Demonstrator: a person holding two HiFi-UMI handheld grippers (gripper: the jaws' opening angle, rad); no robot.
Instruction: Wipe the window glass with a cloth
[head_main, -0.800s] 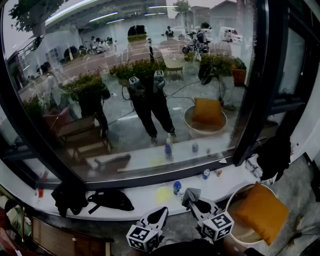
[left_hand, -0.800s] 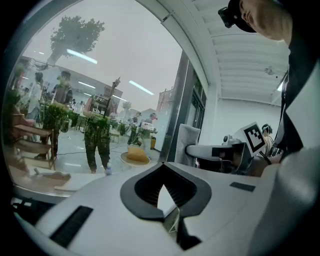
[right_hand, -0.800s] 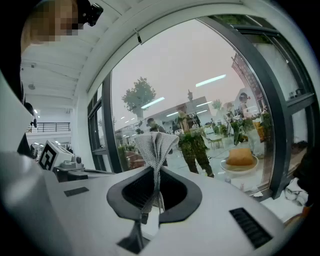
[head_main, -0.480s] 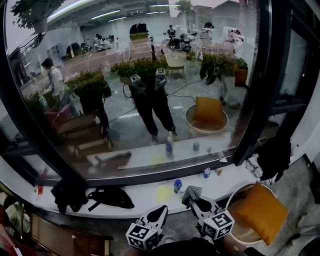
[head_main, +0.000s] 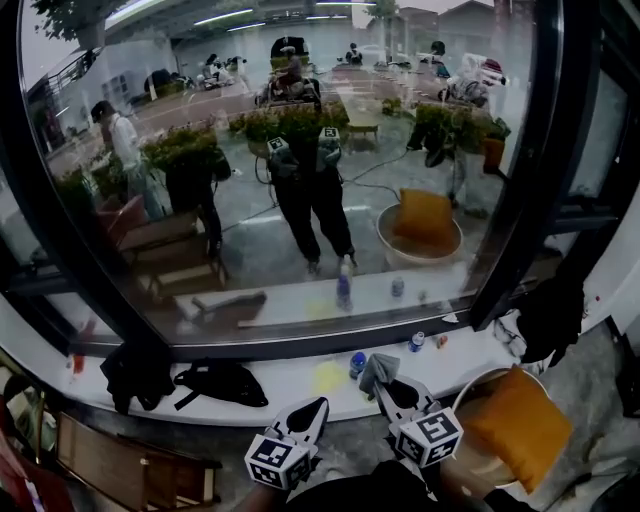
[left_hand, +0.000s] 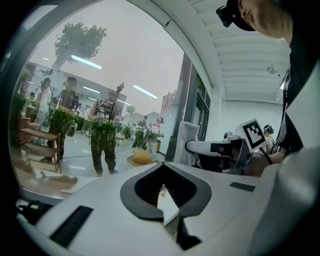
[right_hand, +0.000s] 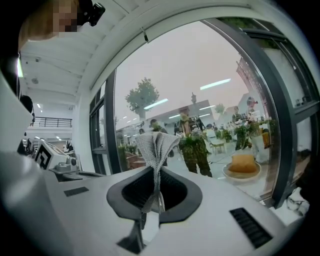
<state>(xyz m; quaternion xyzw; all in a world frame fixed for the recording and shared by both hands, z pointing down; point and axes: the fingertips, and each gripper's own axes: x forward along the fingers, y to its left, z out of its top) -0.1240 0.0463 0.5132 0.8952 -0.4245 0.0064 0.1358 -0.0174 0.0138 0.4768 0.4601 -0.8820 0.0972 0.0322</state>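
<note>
Grey waffle-weave cloth (right_hand: 156, 145) bunched upright, pinched in right tool (right_hand: 151, 202), in front of large reflective window glass (head_main: 300, 150)

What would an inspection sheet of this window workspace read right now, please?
Surface: window glass in a dark frame, full of reflections; white sill below it.
Job's things: grey cloth, held up short of the glass.
Clutter: on the sill, a black bag, a dark garment, a blue bottle, a can and a yellow patch.
Grippers: left gripper has its fingers together, nothing between them; right gripper is pinching the cloth.
Cables: none by the grippers; a thin line on the reflected floor may be one.
Surroundings: orange cushion in a round basket at the right; people and plants reflected in the glass.
</note>
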